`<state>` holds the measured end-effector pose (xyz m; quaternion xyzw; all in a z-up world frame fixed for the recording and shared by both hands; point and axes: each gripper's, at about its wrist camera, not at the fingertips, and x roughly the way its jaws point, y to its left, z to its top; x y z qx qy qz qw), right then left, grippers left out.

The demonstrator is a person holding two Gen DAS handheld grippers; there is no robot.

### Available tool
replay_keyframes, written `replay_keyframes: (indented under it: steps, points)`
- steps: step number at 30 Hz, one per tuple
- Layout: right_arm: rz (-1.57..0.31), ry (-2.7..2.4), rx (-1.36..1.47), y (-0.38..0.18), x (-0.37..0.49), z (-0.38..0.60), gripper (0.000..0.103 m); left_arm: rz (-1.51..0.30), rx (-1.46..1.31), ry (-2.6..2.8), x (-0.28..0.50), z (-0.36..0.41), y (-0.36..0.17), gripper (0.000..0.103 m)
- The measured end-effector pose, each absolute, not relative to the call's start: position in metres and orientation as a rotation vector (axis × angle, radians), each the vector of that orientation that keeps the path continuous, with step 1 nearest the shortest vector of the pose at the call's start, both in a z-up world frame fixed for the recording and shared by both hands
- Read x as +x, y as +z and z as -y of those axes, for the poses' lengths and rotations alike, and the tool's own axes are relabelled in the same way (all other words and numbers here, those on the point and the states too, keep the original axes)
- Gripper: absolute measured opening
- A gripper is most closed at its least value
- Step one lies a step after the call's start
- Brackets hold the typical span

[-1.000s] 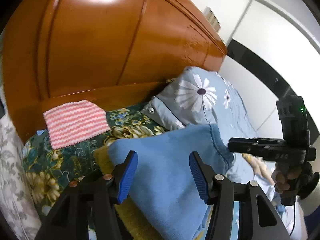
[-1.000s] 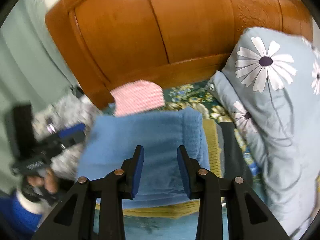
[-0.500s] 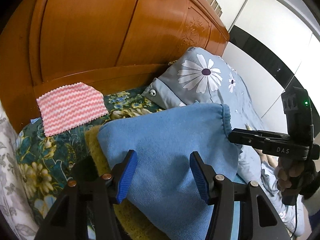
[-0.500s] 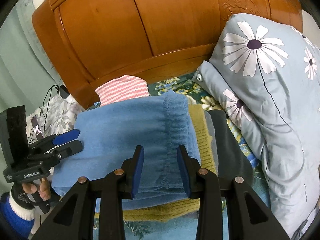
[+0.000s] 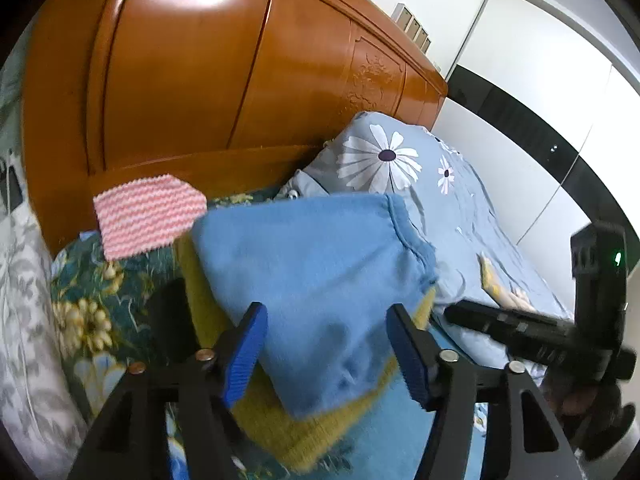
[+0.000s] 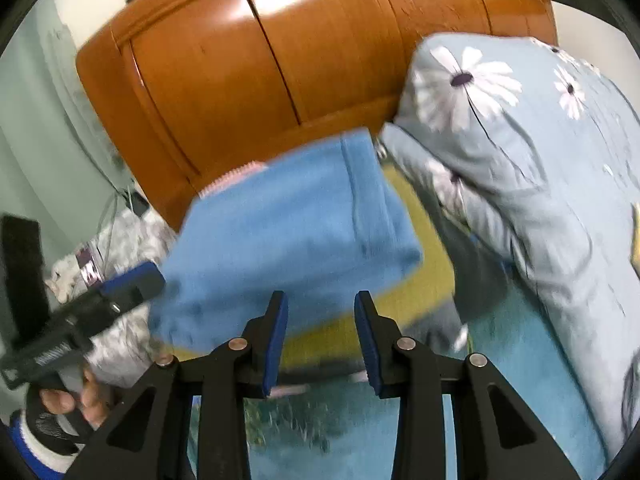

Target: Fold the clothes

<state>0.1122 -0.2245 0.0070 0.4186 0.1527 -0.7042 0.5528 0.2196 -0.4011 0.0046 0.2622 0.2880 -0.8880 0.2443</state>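
The folded blue garment [image 5: 320,280] tops a stack below the wooden headboard [image 5: 224,80]. Left claw [image 5: 326,344] gapes wide, right claw [image 6: 320,338] narrower; both are empty.

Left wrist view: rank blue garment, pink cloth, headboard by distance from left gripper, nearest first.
From the left gripper:
1. Blue garment, directly ahead, atop the folded stack.
2. Pink cloth, beyond it, to the left.
3. Headboard, behind everything.

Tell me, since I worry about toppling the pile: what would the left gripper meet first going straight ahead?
Probably the blue garment atop the pile; the left gripper is open and points at its near edge, though depth is unclear.
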Motion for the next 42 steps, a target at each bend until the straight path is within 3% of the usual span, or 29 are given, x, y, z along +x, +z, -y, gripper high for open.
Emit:
replay_keyframes:
  steps: [1,7,13,16,21,24,41,42]
  points:
    - [-0.373,-1.676,1.002,0.003,0.116,0.219,0.051,-0.789,0.721,-2.421,0.221,0.397,0.004,0.074]
    - [-0.387,-1.706,1.05,-0.008,0.134,0.198,0.061,-0.747,0.802,-2.41,0.222,0.373,0.001,0.082]
    - [-0.372,-1.763,1.084,-0.014,0.147,0.181,0.061,-0.698,0.857,-2.423,0.222,0.354,-0.003,0.092]
    - [-0.38,-1.779,1.088,-0.015,0.154,0.176,0.061,-0.696,0.867,-2.427,0.224,0.347,-0.006,0.102]
    - [-0.407,-1.798,1.088,-0.016,0.166,0.17,0.062,-0.682,0.846,-2.419,0.234,0.341,-0.012,0.103]
    - [-0.423,-1.809,1.086,-0.016,0.173,0.166,0.081,-0.656,0.82,-2.412,0.242,0.339,-0.012,0.103]
    - [-0.56,-1.874,0.977,-0.012,0.199,0.174,0.09,-0.49,0.727,-2.355,0.258,0.336,-0.011,0.103]
    - [-0.575,-1.883,0.97,-0.013,0.2,0.175,0.095,-0.475,0.723,-2.354,0.258,0.335,-0.011,0.103]
